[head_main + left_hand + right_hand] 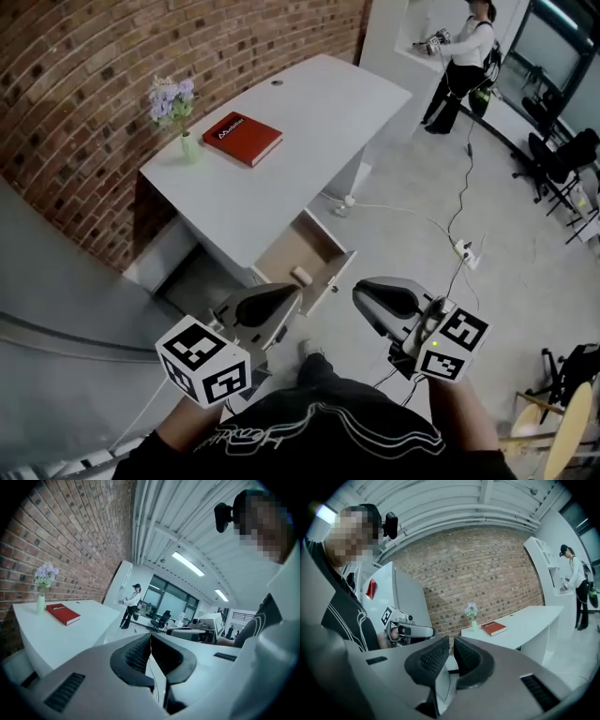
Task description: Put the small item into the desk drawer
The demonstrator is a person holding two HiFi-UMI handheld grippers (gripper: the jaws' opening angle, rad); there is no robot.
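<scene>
A white desk (309,122) stands against the brick wall with its drawer (330,247) pulled open. A small pale item (301,275) lies inside the drawer near its front. My left gripper (291,296) hovers just in front of the drawer, its jaws shut with nothing between them, as the left gripper view (150,641) confirms. My right gripper (362,296) is held to the right of the drawer. In the right gripper view (451,652) its jaws stand together and hold nothing. Both grippers are held close to my body.
A red book (243,138) and a vase of pale flowers (178,112) sit on the desk. A cable and power strip (462,249) lie on the floor. A person (459,56) stands at a far counter. Office chairs (561,159) stand at the right.
</scene>
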